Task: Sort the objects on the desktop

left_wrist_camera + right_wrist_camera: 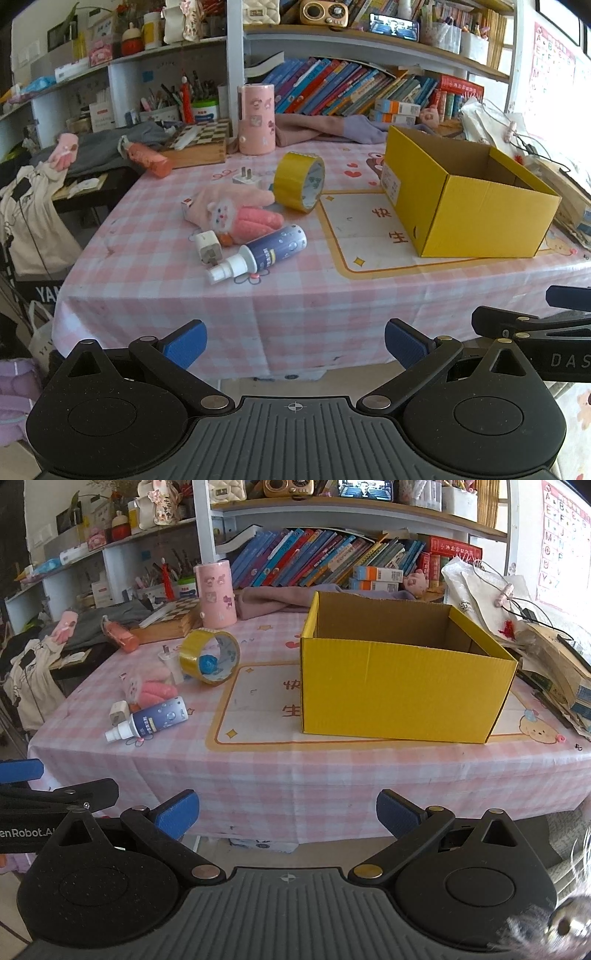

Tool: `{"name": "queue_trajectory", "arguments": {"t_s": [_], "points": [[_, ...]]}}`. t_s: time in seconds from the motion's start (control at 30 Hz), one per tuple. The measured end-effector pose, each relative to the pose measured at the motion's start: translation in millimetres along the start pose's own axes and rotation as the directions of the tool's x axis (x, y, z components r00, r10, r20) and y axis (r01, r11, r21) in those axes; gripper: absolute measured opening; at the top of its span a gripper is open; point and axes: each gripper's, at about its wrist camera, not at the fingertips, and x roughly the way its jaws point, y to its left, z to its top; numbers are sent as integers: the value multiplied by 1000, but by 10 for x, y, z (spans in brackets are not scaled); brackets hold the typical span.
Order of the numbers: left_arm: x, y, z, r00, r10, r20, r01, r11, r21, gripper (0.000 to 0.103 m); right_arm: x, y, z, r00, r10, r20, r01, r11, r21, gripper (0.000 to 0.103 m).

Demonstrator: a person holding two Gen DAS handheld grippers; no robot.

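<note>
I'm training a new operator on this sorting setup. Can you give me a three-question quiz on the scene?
1. True or false: the yellow box already holds sorted items.
2. Which lies nearest the table's front edge: tape roll, spray bottle or pink cup?
3. Are the left gripper and right gripper open or shut?

Key:
1. False; what shows of the inside is bare.
2. Spray bottle.
3. Both open, holding nothing.

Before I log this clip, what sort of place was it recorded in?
Most likely a child's study corner at home: shelves crammed with children's books, an alphabet chart on the wall, and a desk under a pink checked tablecloth with cartoon prints. Both grippers, left and right, hang open before the desk.
</note>
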Motion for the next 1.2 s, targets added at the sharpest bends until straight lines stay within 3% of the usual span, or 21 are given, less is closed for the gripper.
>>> {"name": "queue_trajectory", "arguments": {"t_s": [0.37,0.67,1.2], "points": [[-50,119,13,999,26,30,-27,999,22,103,64,83,30,1000,20,-2,-20,1000,8,103],[6,298,-4,999,42,2,-42,999,-29,103,79,216,71,999,37,3,-36,997,-67,103],[-107,735,-44,990,137,23,-133,982,-135,103,397,637,235,987,162,-24,-164,976,-141,103]]}}
